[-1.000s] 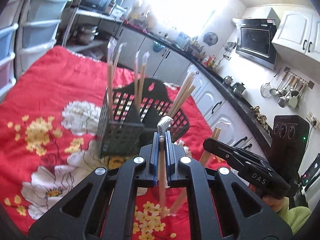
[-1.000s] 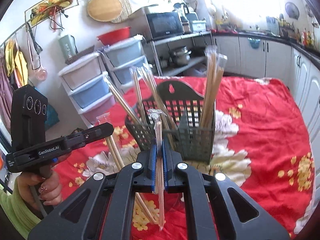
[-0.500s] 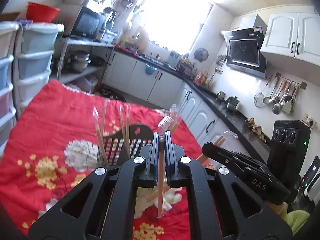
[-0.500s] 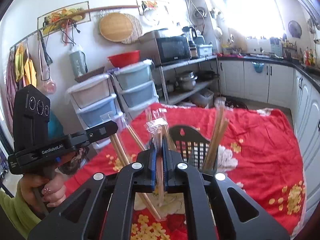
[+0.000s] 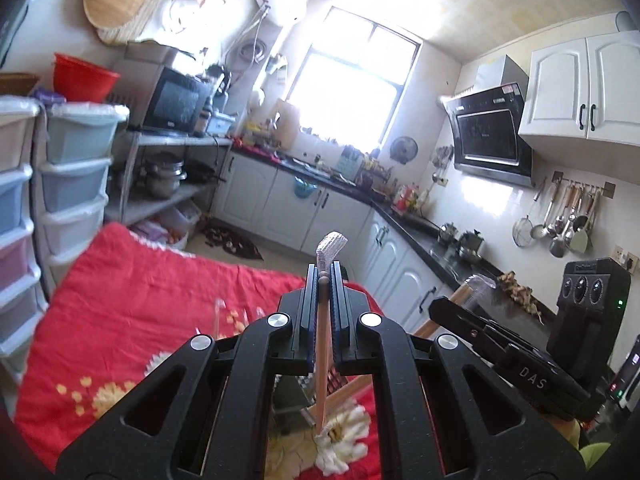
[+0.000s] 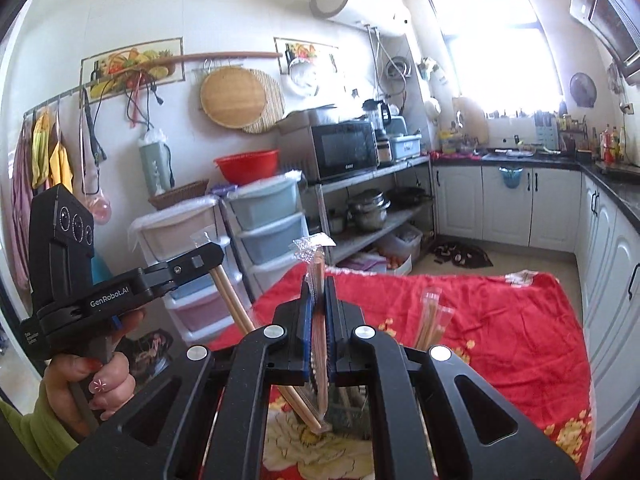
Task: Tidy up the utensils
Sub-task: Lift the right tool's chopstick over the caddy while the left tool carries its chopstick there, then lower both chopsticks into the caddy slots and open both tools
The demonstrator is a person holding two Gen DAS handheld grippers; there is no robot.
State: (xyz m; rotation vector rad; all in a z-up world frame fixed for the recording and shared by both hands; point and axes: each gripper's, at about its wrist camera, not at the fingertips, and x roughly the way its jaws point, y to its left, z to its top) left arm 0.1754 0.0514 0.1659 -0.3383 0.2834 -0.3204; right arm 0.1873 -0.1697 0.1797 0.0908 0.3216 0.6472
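1. A home kitchen: white cabinets [image 5: 584, 88] over a black countertop [image 5: 452, 256]
2. A black range hood [image 5: 490, 132], a black microwave [image 6: 344, 148], hanging steel ladles [image 5: 560, 220]
3. Stacked pastel plastic drawers [image 6: 268, 224]

Red floral cloth [image 6: 500, 320] covers table, w/ utensil basket [image 5: 292, 400] on it.

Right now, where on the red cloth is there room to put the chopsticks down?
The red cloth is bare on its right side, toward the white cabinets, and also at the far left by the drawers. It is crowded in the middle, where the basket stands below the tongs.
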